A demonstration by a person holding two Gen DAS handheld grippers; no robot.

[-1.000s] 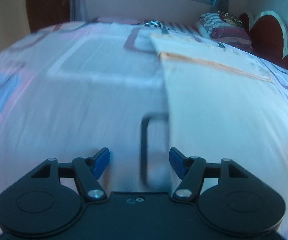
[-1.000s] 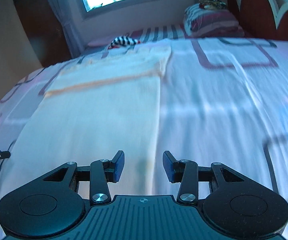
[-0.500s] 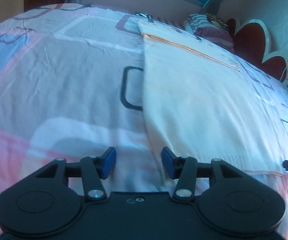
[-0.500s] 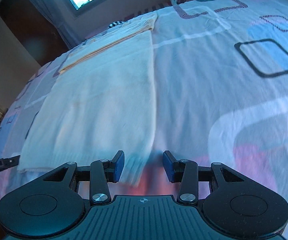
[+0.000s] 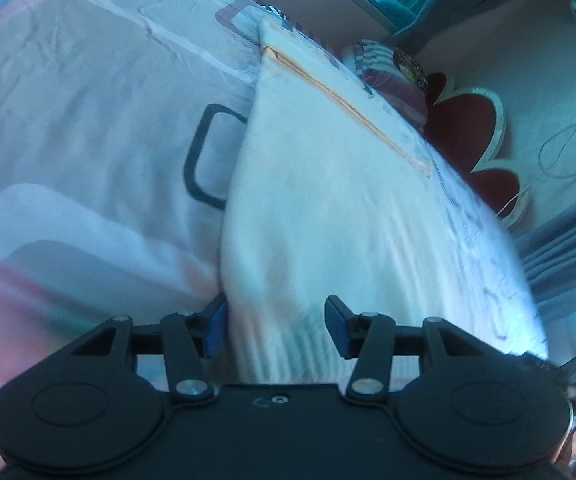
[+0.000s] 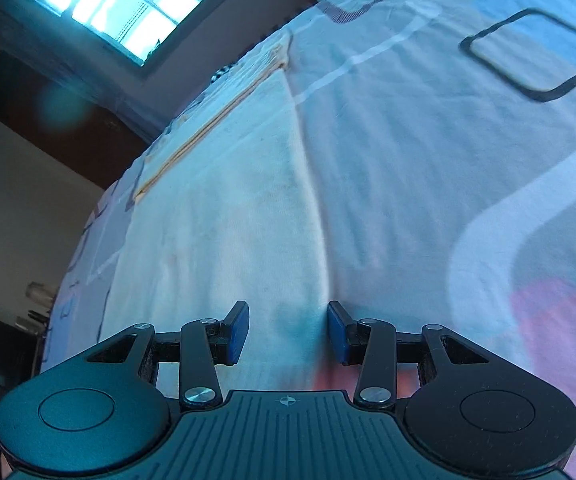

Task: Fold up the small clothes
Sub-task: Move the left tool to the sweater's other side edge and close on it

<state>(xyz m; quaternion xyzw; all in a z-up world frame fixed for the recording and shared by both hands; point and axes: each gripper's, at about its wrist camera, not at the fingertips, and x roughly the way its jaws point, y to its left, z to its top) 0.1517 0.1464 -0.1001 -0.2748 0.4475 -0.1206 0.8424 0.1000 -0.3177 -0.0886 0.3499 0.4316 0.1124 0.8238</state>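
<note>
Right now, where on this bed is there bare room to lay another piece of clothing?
The bedsheet is bare left of the cream cloth, around the black square outline. In the right wrist view the sheet is bare right of the cloth too, out to another black square. It is crowded at the head, by the striped pillow and headboard.

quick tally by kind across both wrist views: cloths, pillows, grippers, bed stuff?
Cream cloth with orange stripe: 1
Striped pillow: 1
Patterned bedsheet: 1
Red scalloped headboard: 1
Hand-held grippers: 2, left hand-held gripper and right hand-held gripper, both jaws apart over the cloth's near corners
Total: 6
</note>
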